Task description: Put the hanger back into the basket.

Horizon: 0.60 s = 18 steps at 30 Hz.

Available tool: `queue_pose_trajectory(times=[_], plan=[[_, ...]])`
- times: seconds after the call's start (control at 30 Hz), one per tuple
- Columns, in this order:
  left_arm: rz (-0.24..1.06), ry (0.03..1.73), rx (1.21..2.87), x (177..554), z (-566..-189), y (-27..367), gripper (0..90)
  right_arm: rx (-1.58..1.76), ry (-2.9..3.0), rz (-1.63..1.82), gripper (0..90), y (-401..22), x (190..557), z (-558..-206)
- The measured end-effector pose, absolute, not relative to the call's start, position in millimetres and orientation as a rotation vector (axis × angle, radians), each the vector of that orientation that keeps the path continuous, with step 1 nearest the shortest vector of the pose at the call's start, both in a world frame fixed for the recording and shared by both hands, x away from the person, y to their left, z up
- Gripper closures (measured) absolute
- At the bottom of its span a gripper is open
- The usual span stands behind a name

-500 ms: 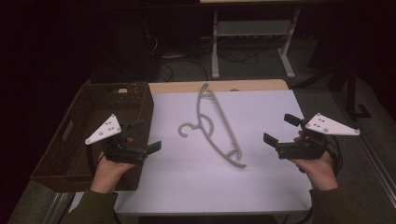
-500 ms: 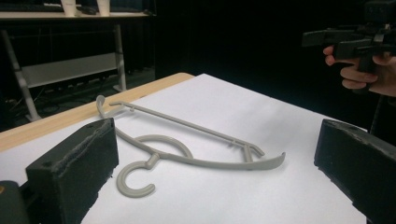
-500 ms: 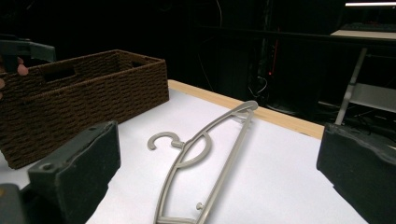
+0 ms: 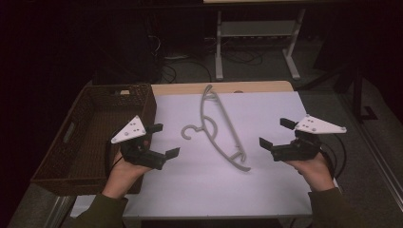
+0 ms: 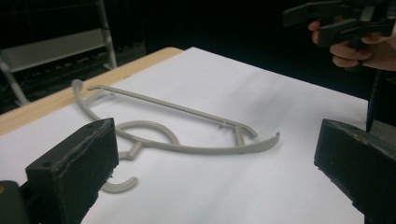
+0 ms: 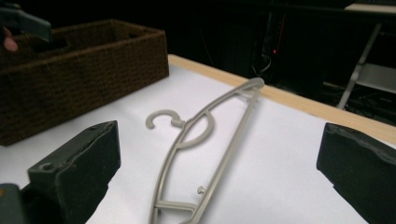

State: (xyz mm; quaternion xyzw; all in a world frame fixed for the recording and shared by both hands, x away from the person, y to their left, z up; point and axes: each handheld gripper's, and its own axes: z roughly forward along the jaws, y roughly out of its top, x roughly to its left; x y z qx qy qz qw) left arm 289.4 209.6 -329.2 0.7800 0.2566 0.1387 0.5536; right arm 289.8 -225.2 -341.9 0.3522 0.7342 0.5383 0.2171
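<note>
High view: the grey clothes hanger [image 4: 221, 127] lies flat on the white desk [image 4: 266, 190], between the left tongs [image 4: 159, 140] and right tongs [image 4: 272, 133]. Both stand wide open and empty. A wicker basket [image 4: 71, 161] sits left.

Left gripper view: hanger [image 5: 187, 135] ahead of the jaws.

Right gripper view: hanger [image 6: 205, 140] ahead, untouched.

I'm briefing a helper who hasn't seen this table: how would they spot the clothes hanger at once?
Find the white sheet covering the table, with the brown wicker basket at its left edge. The hanger lies flat near the sheet's middle, between the open left gripper and open right gripper, touched by neither. It is thin grey plastic, its hook pointing toward the basket.
</note>
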Motion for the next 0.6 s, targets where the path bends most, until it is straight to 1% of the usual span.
queue_pose_trajectory(times=[0.17, 0.3, 0.37, 0.4, 0.43, 0.53, 0.57, 0.6], plan=[[0.295, 0.605, 1.873, 292, -341, 197, 0.0, 0.986, 2.086, 1.455, 0.0, -213, 299, -348], [0.269, 0.596, 1.896, 293, -352, 188, 0.0, 1.001, 2.131, 1.42, 3.4, -202, 311, -356], [0.266, 0.584, 1.91, 293, -357, 185, 0.0, 1.008, 2.155, 1.4, 6.0, -197, 317, -360], [0.263, 0.583, 1.913, 293, -359, 183, 0.0, 1.012, 2.184, 1.379, 11.8, -191, 323, -364], [0.253, 0.583, 1.918, 293, -363, 182, 0.0, 1.012, 2.197, 1.371, 14.6, -189, 326, -365], [0.254, 0.58, 1.919, 293, -367, 181, 0.0, 1.023, 2.221, 1.354, 16.8, -182, 332, -369], [0.254, 0.577, 1.918, 293, -368, 181, 0.0, 1.032, 2.255, 1.345, 22.0, -176, 337, -373], [0.255, 0.578, 1.918, 293, -370, 181, 0.0, 1.032, 2.255, 1.345, 22.0, -176, 337, -373]])
